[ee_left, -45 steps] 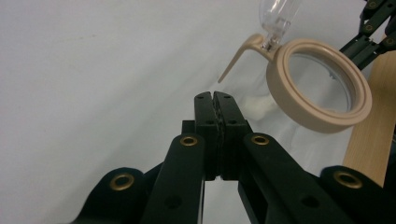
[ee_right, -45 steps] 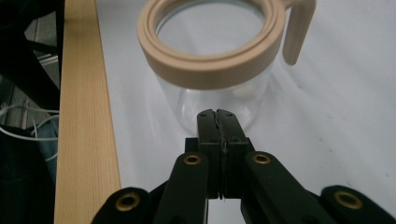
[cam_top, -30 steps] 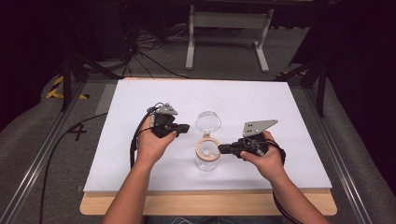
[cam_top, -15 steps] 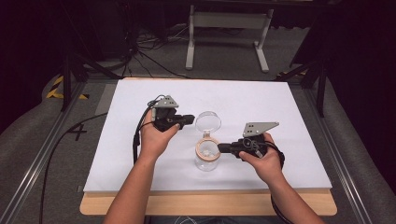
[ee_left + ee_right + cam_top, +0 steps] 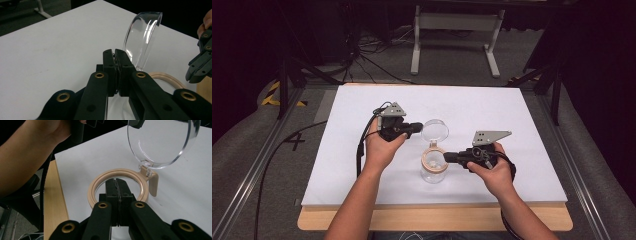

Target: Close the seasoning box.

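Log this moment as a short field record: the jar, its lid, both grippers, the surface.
jar: clear glass jar with a beige ring collar, upright on the table
lid: clear round hinged lid, swung open, standing up from a beige hinge tab
left gripper: left gripper shut on the lid's edge
right gripper: right gripper at the jar's rim, jaws together at the collar; whether it grips the rim is unclear
surface: white table board on a wooden base

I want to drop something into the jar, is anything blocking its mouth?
Nothing covers the jar mouth: the clear lid is swung up on its hinge, beside the left gripper. The right gripper, jaws closed, sits at the rim.
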A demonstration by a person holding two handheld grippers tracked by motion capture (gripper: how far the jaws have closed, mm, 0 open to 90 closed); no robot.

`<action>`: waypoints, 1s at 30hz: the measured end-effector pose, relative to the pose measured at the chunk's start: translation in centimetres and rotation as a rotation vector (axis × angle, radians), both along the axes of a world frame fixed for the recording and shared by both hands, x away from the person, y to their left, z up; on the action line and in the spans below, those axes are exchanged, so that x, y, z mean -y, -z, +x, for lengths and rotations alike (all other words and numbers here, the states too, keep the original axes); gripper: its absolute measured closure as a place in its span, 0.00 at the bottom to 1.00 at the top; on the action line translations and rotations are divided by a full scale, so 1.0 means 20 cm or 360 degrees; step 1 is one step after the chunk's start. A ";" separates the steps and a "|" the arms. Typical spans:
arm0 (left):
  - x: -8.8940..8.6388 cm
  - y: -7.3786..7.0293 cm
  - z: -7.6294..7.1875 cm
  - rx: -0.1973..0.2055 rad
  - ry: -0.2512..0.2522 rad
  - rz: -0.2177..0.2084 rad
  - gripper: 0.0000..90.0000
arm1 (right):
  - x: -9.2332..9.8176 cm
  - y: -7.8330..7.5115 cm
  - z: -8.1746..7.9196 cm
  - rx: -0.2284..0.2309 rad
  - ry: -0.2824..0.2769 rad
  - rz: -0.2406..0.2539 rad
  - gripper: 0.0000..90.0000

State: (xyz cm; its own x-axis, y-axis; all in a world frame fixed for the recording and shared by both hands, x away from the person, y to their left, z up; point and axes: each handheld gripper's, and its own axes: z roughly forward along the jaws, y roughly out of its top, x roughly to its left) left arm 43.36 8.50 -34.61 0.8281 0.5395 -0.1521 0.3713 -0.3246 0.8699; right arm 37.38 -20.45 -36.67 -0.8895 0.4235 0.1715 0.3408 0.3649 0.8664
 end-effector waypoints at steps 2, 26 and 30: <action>0.00 0.00 -0.01 -0.0007 0.0010 -0.0007 0.98 | 0.00 0.00 0.00 0.0006 0.0005 -0.0004 1.00; -0.06 -0.03 -0.06 -0.0056 0.0110 0.0111 0.96 | -0.04 -0.03 -0.01 -0.0021 -0.0088 0.0011 1.00; -0.09 -0.03 -0.06 -0.0100 0.0108 0.0210 0.96 | -0.04 -0.02 -0.02 -0.0047 -0.0106 -0.0035 1.00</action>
State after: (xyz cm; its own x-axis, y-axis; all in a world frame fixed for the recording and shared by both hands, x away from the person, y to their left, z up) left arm 42.22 10.37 -34.04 0.8544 0.5015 -0.1364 0.3971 -0.4607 0.7937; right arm 36.98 -19.58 -36.21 -0.9106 0.3675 0.1892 0.3402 0.4064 0.8480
